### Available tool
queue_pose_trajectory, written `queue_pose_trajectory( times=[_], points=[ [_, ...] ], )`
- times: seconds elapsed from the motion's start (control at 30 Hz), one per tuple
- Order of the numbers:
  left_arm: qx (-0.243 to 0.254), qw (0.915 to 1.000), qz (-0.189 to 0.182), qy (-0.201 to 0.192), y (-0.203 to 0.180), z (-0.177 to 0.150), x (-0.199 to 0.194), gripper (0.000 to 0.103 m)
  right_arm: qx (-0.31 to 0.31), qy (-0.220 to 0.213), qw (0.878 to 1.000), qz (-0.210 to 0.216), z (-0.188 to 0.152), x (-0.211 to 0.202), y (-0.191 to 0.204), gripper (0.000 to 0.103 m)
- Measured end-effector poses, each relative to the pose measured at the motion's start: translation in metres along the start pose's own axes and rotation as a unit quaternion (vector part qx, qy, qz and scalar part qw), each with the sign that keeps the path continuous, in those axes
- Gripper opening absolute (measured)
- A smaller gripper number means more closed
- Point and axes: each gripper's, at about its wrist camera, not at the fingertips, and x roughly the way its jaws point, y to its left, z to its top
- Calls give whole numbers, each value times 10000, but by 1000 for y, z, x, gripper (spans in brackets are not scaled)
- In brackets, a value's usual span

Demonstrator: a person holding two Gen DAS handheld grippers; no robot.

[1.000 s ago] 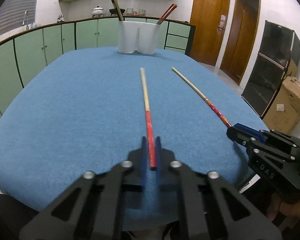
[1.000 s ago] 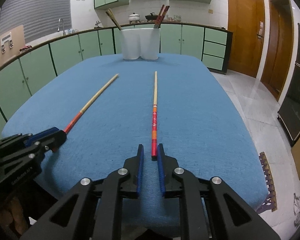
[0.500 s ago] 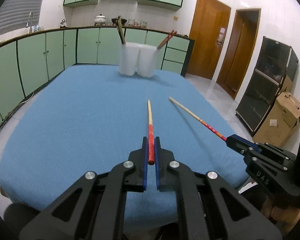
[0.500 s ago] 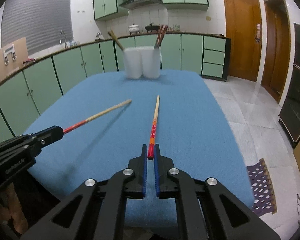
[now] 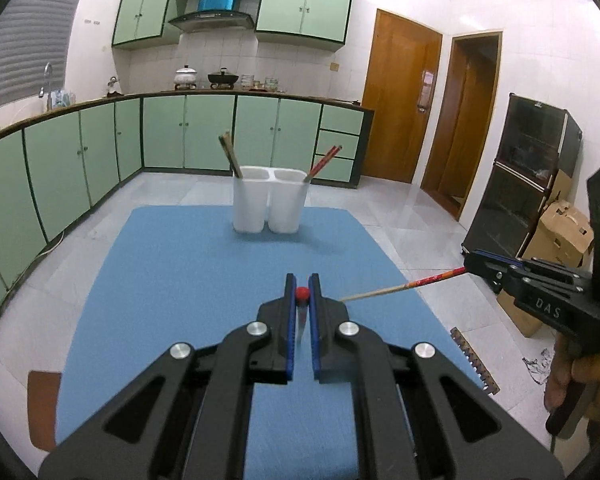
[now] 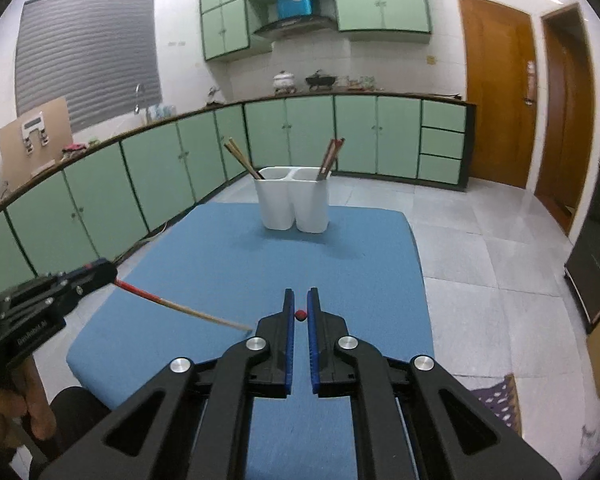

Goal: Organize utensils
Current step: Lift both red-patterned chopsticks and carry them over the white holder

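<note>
Left claw (image 5: pixel 302 294) clamped on a red-ended chopstick (image 6: pixel 172 304), right claw (image 6: pixel 300 314) clamped on another (image 5: pixel 404 287), both sticks held in the air above the blue bench (image 5: pixel 188 272). White twin holder (image 5: pixel 270 204) standing at far edge, more chopsticks inside.

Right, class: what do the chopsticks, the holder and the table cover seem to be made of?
Chopsticks: probably wood or bamboo, with a pale bare shaft and red painted end. Holder: likely plastic, though possibly ceramic; white, smooth and matte. Table cover: fabric, blue with a fine woven texture.
</note>
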Motion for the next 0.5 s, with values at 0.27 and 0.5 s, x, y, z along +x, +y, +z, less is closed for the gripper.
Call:
queue_pose_trajectory(
  times=[0.27,0.5],
  points=[
    [236,9997,-61,18,-2,48,11,5,-412,365,9985,55,47,28,6,6],
    [406,9991,-82,-31,-3,62,17,5,-670,492,9965,40,72,45,11,6]
  ],
)
